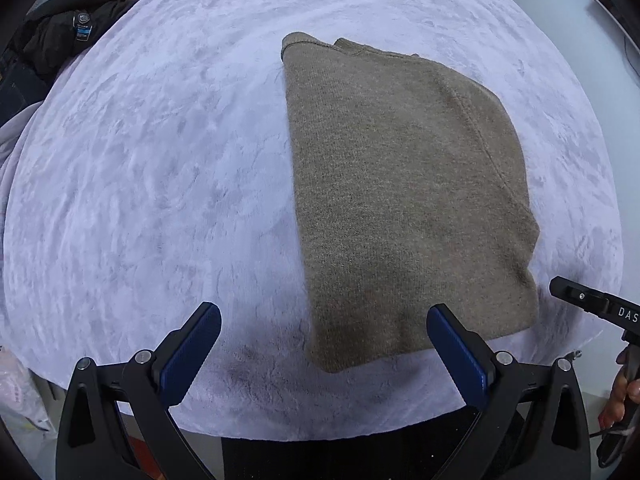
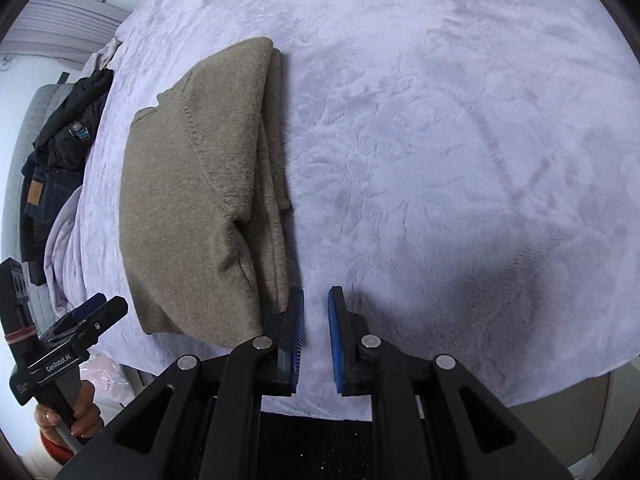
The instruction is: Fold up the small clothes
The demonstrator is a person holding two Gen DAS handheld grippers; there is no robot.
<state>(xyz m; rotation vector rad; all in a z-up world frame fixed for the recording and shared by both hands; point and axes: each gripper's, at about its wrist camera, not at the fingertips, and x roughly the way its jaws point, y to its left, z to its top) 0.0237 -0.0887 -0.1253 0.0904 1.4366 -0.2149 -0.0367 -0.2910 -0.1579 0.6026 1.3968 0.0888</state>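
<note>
Nearest us, we hold the left gripper (image 1: 324, 344) with its blue ribbed pads spread wide over the near edge of the bed, holding nothing. Our right gripper (image 2: 316, 336) has its pads drawn close with a narrow gap between them, empty, just beside the sweater's near right corner. Both hover over a pale lilac plush blanket (image 1: 160, 160), its nap brushed into soft, mottled swirls. On it lies the folded brown knit sweater (image 1: 400, 200), a long rectangular bundle with a fuzzy surface, a curved raised seam and layered edges stacked along its right side. Farther off, at the far left edge of the bed, sits a heap of dark clothes (image 1: 76, 24), including jeans (image 2: 40, 196).
</note>
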